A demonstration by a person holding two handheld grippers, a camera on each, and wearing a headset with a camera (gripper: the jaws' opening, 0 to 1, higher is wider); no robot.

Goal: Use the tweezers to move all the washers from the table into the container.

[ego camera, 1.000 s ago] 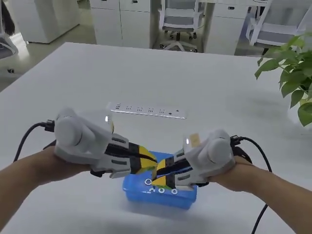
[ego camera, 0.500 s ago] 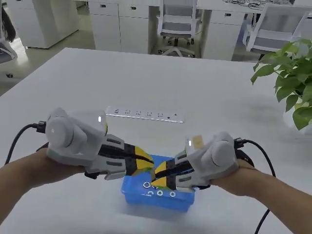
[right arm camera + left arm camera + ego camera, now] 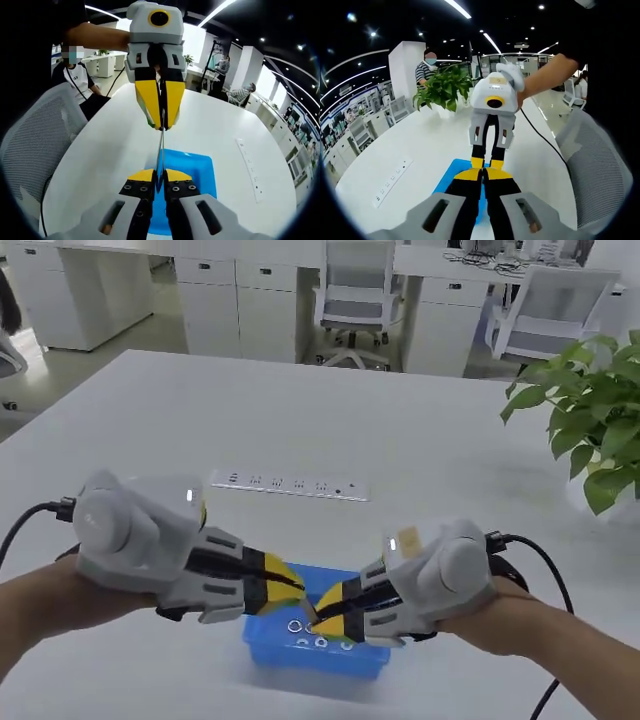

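A blue container [image 3: 268, 652] sits on the white table near me, with several metal washers [image 3: 320, 643] lying in it. Both grippers hover tip to tip just above it. My left gripper [image 3: 298, 585] comes in from the left with its jaws shut. From the right, my right gripper [image 3: 318, 618] is shut on the thin metal tweezers [image 3: 161, 150]. In the right gripper view the tweezers run from my own jaws [image 3: 160, 175] to the left gripper's yellow tips [image 3: 162, 125], ending between them. The left gripper view has its own tips [image 3: 483, 172] meeting the right gripper [image 3: 485, 162] over the container [image 3: 447, 175].
A white power strip [image 3: 288, 485] lies on the table beyond the container. A potted green plant [image 3: 590, 430] stands at the right edge. Office chairs [image 3: 350, 290] and desks stand past the far edge. Cables trail from both grippers toward me.
The head camera has shifted a little, so the whole scene sits differently. Both grippers have stayed tip to tip over the container, a touch lower.
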